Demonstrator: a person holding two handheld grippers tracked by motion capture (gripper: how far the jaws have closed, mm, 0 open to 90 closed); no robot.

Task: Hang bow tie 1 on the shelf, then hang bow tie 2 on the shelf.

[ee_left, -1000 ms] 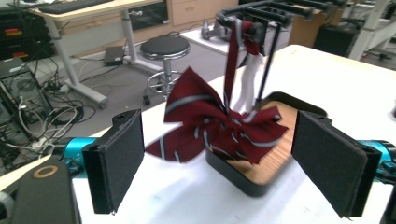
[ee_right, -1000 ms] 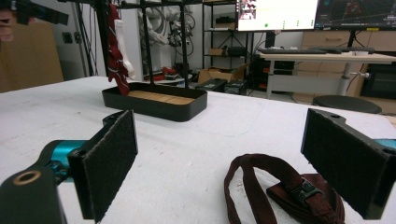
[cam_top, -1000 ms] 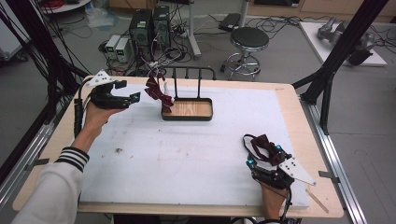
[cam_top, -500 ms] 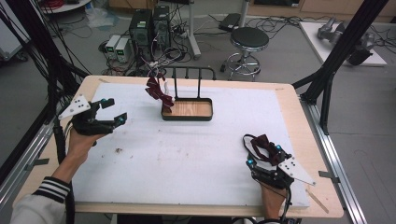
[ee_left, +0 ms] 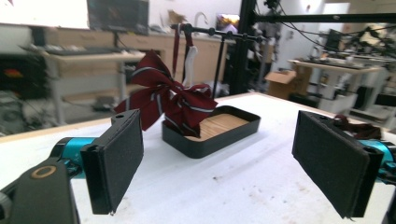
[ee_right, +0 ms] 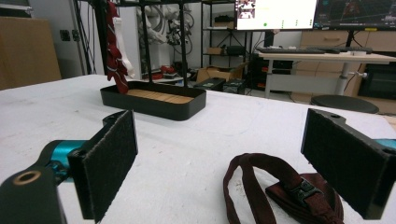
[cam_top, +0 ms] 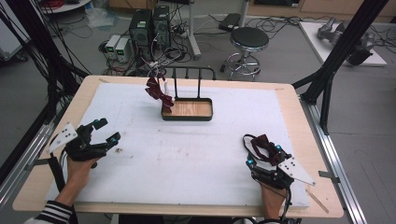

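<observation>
High view
Left gripper (cam_top: 103, 131): it is over the left part of the white desk (cam_top: 196, 158), held by the person's left hand (cam_top: 79, 169); its jaws are wide apart and hold nothing.
Right gripper (cam_top: 262, 156): it is at the front right of the desk, with the jaws spread wide; the dark red strap (cam_top: 259, 145) lies on the desk just in front of them, and part of it is between them.
Tray (cam_top: 187, 110): a black tray with a wooden bottom, at the far middle of the desk, well apart from both grippers.
Rack (cam_top: 189, 77): a black bar stand that rises at the back of the tray.
Bow tie (cam_top: 158, 91): dark red with pale stripes, it hangs from the left end of the rack and comes down to the left edge of the tray.

Left gripper view
Jaws: the two black pads are far from each other, with nothing between them.
Bow tie (ee_left: 170, 98): it hangs over the near corner of the tray (ee_left: 212, 132), ahead of the jaws.

Right gripper view
Jaws: wide, not closed on anything.
Strap (ee_right: 285, 186): it lies on the desk between the two pads, nearer to the right one; a loop and a small black buckle (ee_right: 302, 189) are visible.
Tray (ee_right: 154, 102): far ahead on the left, with the bow tie (ee_right: 114, 51) hanging above its left end.
</observation>
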